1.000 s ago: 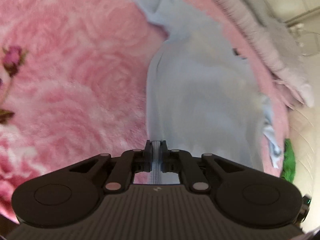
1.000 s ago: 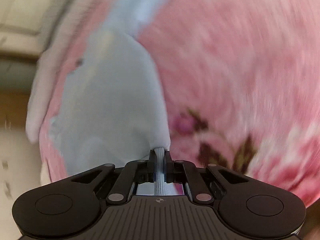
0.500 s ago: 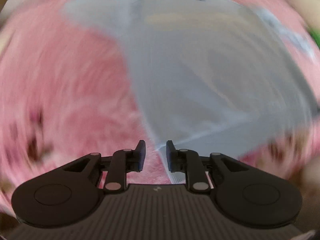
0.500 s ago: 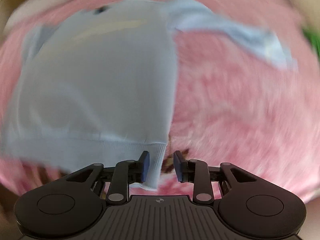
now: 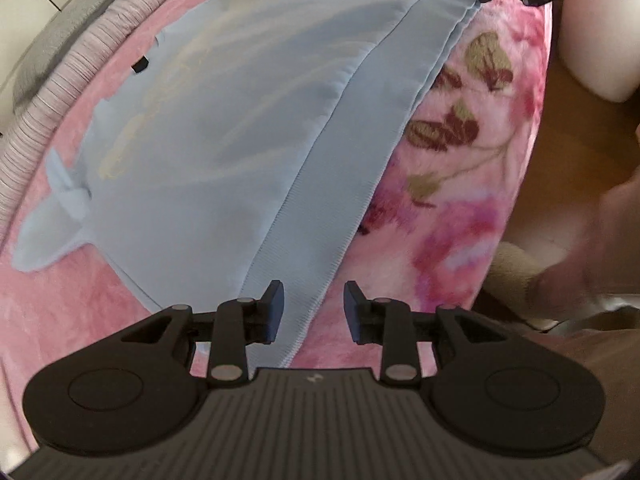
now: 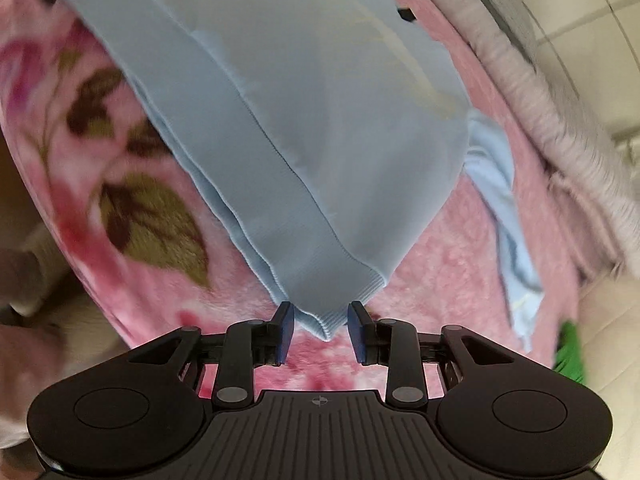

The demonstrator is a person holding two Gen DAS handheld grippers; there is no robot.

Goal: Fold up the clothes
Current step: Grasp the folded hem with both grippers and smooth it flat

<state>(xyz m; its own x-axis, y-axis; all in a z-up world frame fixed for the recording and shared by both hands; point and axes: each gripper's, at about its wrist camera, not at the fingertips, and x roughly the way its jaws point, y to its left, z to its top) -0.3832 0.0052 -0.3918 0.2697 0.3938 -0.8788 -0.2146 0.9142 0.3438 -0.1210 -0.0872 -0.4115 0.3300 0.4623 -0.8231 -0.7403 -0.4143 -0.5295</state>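
The light-blue knit sweater (image 5: 224, 128) lies flat on the plush pink floral blanket (image 5: 472, 184), its ribbed hem (image 5: 320, 216) running from lower centre to upper right. The left tool (image 5: 314, 300) is opening over the hem, released; the right tool (image 6: 320, 316) stands apart around a hem corner, unclamped.

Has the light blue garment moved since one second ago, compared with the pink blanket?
Yes. The light blue garment no longer hangs from pinched hems; it lies flat on the pink blanket, its ribbed hem lying loose between both grippers' parted fingers.

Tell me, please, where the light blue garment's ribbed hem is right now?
In both wrist views the ribbed hem lies flat on the pink floral blanket, along its near edge.
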